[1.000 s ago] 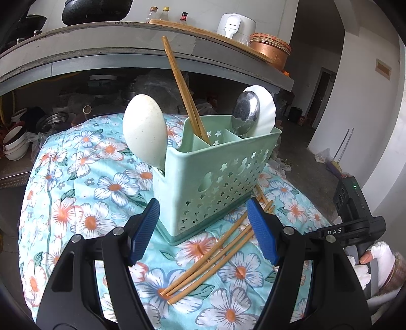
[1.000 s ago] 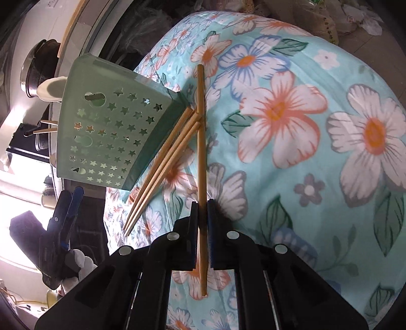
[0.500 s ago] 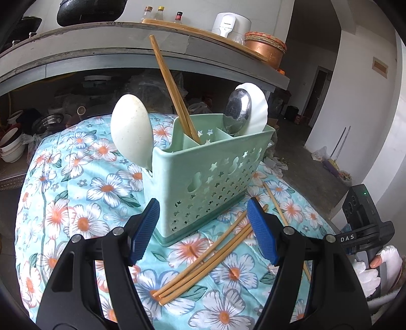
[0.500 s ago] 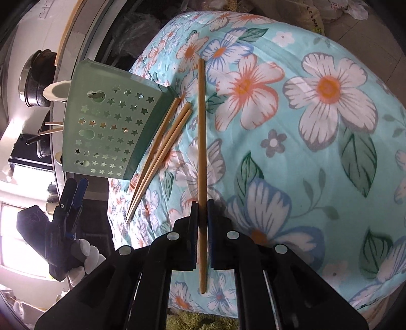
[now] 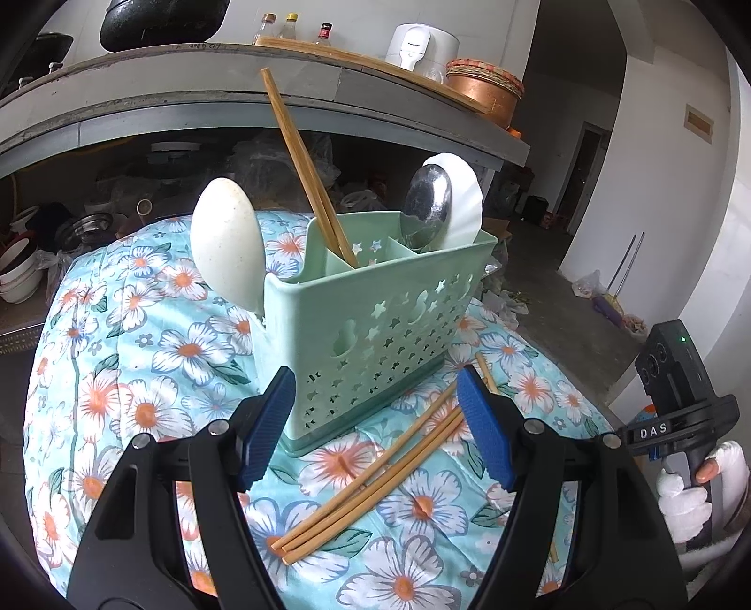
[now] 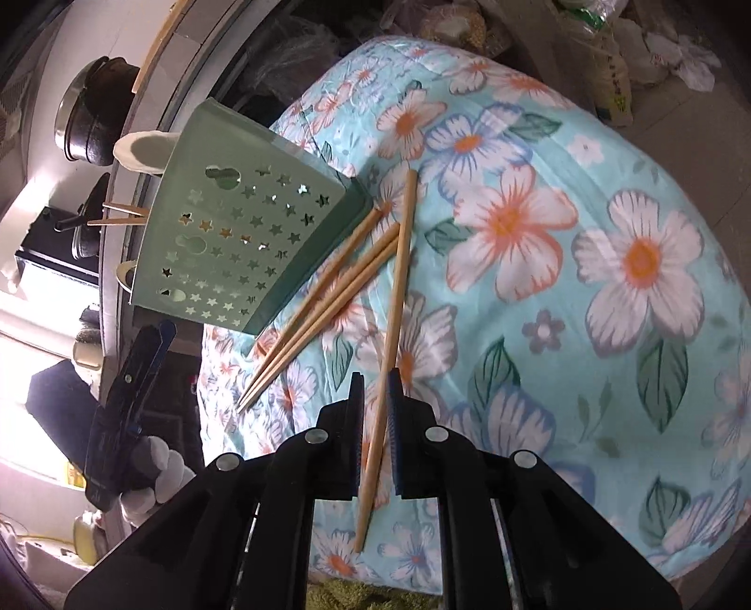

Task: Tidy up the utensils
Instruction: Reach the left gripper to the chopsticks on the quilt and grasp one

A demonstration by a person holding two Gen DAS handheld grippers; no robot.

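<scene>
The right gripper is pointing down at the floral cloth, and its jaws are opening: a single chopstick is lying between the blue pads, slanted, with a gap showing on its left side, so the pads are no longer pressing it from both sides. Its far tip is reaching toward the caddy, crossing the ends of three loose chopsticks that are lying side by side on the cloth, touching the caddy's base.

The left gripper is hovering in front of the caddy with its fingers standing wide apart, one to each side of the caddy's near corner, gripping nothing. The three chopsticks are running from below the caddy toward this gripper.

Inside the caddy, two chopsticks are leaning left in the middle compartment. A white ladle is sticking up at the caddy's left end, and a steel spoon is resting against a white scalloped scoop at its right end.

Beyond the caddy, a grey shelf is carrying bottles and a copper bowl.
</scene>
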